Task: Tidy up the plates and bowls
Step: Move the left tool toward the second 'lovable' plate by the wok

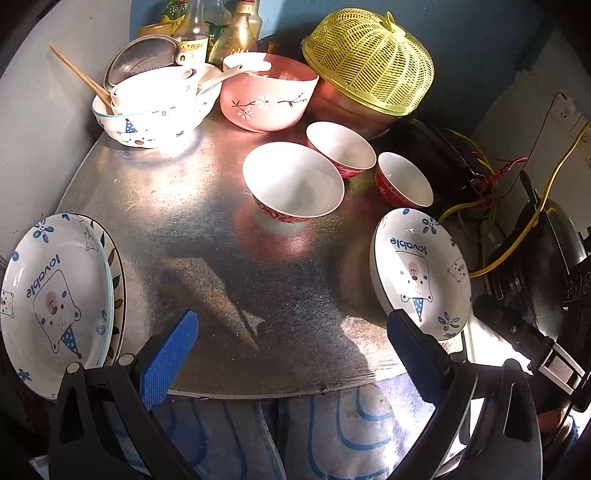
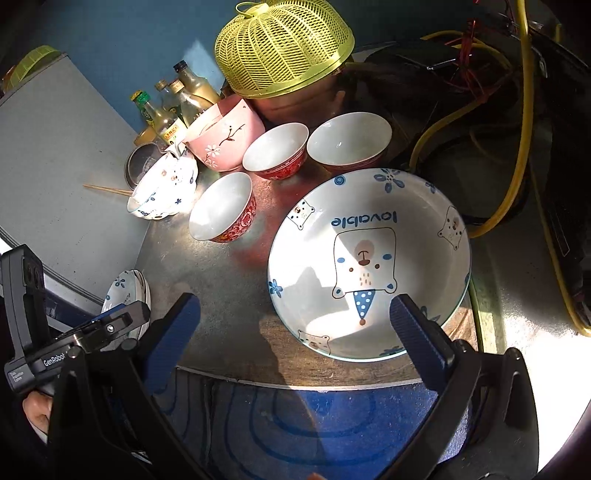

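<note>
A deep "lovable" bear plate (image 2: 369, 266) lies at the round metal table's (image 1: 207, 229) right edge, also in the left wrist view as the bear plate (image 1: 421, 273). My right gripper (image 2: 295, 332) is open just short of its near rim, its right finger overlapping the rim. A stack of two plates (image 1: 55, 295) sits at the left edge, a matching bear plate on top. Three red bowls (image 1: 295, 181), (image 1: 340, 146), (image 1: 404, 177) stand apart mid-table. My left gripper (image 1: 291, 354) hangs open over the near edge, holding nothing.
At the back stand a pink flowered bowl (image 1: 269, 96), a white bear bowl (image 1: 155, 110) holding smaller bowls, a spoon and chopsticks, a yellow mesh cover (image 1: 369, 59) and several bottles (image 1: 229, 33). Yellow and red cables (image 1: 517, 206) lie to the right.
</note>
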`<state>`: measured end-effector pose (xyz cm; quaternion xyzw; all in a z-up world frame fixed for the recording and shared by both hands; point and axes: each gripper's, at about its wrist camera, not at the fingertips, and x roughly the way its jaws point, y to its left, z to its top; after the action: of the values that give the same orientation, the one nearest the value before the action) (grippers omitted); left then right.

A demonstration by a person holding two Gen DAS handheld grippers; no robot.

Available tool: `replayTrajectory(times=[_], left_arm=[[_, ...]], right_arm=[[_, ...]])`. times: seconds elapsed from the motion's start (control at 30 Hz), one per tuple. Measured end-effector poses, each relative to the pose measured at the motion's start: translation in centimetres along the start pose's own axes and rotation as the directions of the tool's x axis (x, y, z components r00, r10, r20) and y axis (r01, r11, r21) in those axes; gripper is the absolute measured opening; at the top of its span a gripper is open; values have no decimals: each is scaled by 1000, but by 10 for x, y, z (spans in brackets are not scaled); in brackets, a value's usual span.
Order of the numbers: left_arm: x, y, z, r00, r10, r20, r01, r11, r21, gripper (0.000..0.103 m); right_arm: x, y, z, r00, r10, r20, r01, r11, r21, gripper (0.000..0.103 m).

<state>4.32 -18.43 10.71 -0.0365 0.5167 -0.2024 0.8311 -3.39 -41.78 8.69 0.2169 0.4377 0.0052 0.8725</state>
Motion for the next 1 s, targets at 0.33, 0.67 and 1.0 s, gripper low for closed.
replayTrajectory(times=[0.33,0.67,1.0], left_arm=[[18,-20,3,999,-32,-35,33,999,22,102],[42,-42,7,995,-77,-62,79,997,23,102],[80,-55,19,988,-116,-98,117,993,6,102]], right_arm=[[-11,-40,-8,998,-59,18,57,994,95,103],[-15,-71,-14,994,-98,57,87,982,166,103],[3,-90,-3,988,-122,92,100,971,215,71]])
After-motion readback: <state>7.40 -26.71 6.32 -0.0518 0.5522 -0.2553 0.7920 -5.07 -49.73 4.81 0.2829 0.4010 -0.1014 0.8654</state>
